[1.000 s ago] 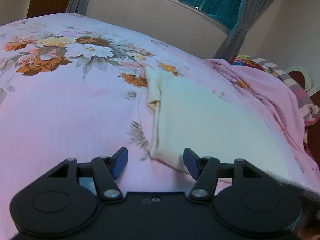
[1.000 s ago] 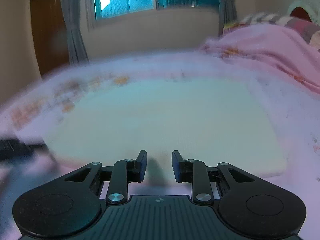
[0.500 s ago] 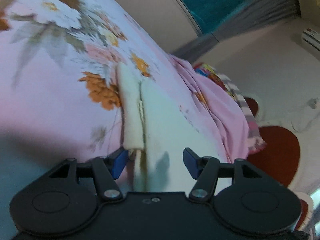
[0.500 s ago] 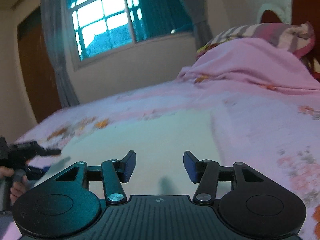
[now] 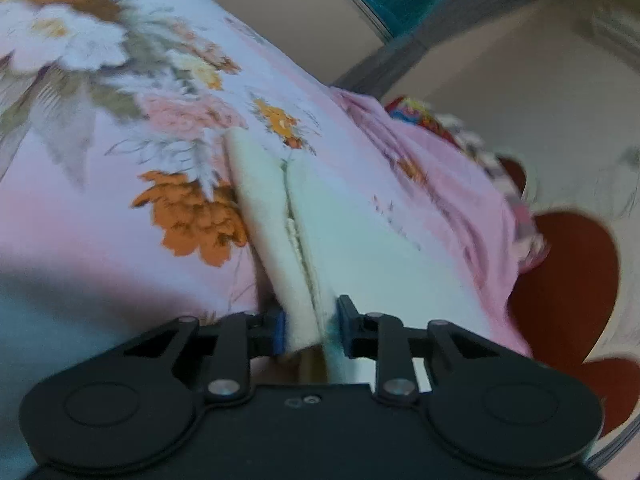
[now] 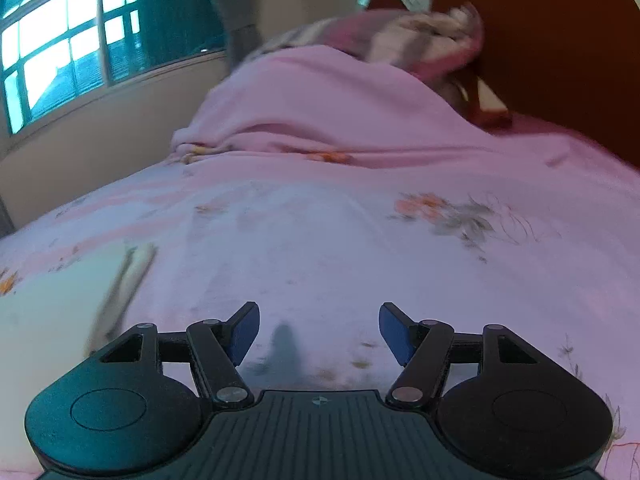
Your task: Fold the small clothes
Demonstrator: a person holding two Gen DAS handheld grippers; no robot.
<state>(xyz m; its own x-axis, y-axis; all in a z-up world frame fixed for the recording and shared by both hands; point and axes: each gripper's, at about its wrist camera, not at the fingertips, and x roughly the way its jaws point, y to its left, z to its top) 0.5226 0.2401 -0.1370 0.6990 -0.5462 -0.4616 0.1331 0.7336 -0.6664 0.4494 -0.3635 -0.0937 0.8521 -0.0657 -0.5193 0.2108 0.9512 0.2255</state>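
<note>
- Left gripper (image 5: 310, 330), lower centre: jaws clamped on the cloth's (image 5: 280, 216) near edge.
- Right gripper (image 6: 318, 330): jaws apart, over bare sheet (image 6: 360, 240); cloth at lower left.
- Judged: fold just starting; most remains.

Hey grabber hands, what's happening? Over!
Left gripper shut on cream cloth edge. Right gripper open, empty, above pink floral bedsheet. Nothing in the way.
</note>
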